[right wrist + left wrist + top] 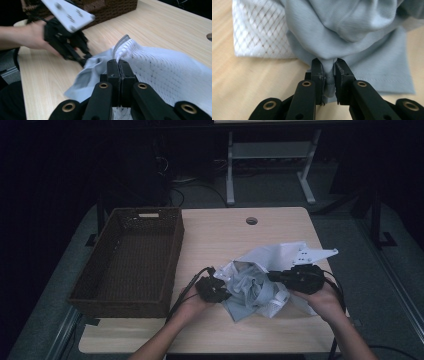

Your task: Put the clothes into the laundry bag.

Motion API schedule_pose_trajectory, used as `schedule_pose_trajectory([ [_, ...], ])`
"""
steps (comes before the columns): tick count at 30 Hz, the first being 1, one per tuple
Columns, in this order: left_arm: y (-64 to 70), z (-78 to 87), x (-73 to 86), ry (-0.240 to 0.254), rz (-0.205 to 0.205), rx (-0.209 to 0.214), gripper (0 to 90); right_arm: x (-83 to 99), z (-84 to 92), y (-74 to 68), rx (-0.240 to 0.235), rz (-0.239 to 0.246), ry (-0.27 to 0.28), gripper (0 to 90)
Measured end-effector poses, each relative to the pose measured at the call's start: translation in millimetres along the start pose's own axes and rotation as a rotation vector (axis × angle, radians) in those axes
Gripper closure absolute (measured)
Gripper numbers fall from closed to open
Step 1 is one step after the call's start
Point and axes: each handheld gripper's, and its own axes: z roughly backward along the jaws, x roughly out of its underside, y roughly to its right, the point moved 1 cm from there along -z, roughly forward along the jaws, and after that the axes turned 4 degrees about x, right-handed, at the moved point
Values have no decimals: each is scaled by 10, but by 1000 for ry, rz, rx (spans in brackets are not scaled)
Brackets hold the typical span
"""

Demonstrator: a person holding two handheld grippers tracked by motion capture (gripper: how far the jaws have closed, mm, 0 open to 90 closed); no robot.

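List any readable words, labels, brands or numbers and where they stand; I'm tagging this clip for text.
None: no lettering on the grey garment, its white mesh lining or the wicker basket.
The pale tag on the basket rim is too small to read.

A dark woven basket (pixel 131 262) sits along the left edge of the table (pixel 220 232), long side running front to back, with a pale tag at its far rim. It holds nothing visible inside. A round hole (pixel 251 220) is cut in the tabletop near the far edge. Beyond the far edge, on the dark floor, stands a white frame (pixel 270 157) with 2 legs, and cables (pixel 182 190) lie beside it.
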Motion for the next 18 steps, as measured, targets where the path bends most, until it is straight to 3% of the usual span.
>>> schedule_pose_trajectory([
  [5,64,406,-63,137,19,1,799,0,-50,34,3,-3,-7,881],
  [9,140,659,-135,227,6,-1,800,-51,-78,6,-7,6,-2,881],
  [15,278,958,-262,299,-40,-19,798,-201,-118,-82,-40,38,20,878],
  [18,273,942,-338,307,-45,-32,796,-244,-143,-106,-53,43,27,879],
])
